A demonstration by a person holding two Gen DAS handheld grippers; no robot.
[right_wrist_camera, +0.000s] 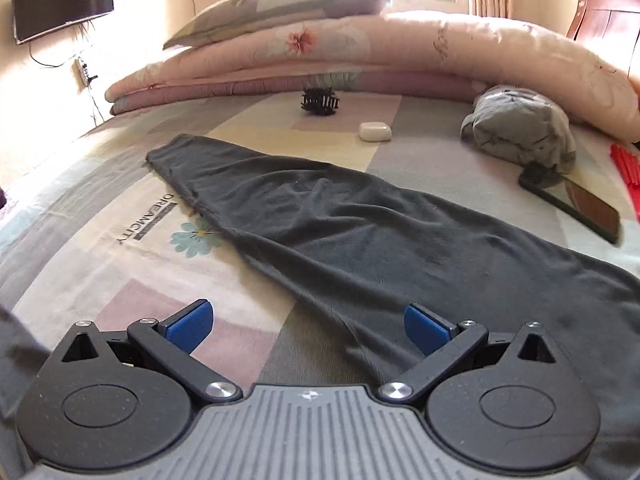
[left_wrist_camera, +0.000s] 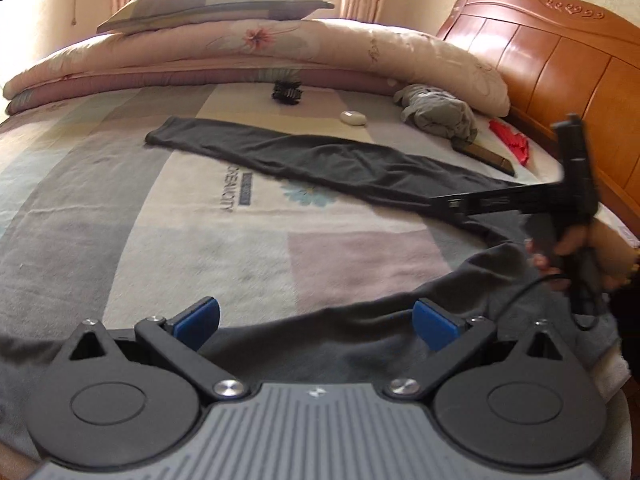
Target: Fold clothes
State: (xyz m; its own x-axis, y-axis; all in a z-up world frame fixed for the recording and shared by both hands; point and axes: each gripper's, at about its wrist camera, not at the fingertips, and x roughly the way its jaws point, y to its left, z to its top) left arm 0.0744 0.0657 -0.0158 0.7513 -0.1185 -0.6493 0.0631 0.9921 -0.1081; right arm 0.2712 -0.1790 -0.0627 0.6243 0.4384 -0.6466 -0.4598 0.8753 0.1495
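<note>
Dark grey trousers (left_wrist_camera: 320,160) lie on the bed, one leg stretched flat toward the far left; the same leg (right_wrist_camera: 340,232) fills the middle of the right wrist view. My left gripper (left_wrist_camera: 316,326) is open just above the trousers' near part, blue pads spread wide. My right gripper (right_wrist_camera: 308,328) is also open, low over the near edge of the leg, nothing between its pads. In the left wrist view the right gripper (left_wrist_camera: 452,203) shows at the right, held by a hand (left_wrist_camera: 576,244), over the cloth.
A crumpled grey garment (right_wrist_camera: 524,136) lies at the far right beside a phone (right_wrist_camera: 580,208) and something red (right_wrist_camera: 628,168). A white case (right_wrist_camera: 374,132) and black hair clip (right_wrist_camera: 320,100) sit near the folded quilt (right_wrist_camera: 360,56). A wooden headboard (left_wrist_camera: 560,60) bounds the right.
</note>
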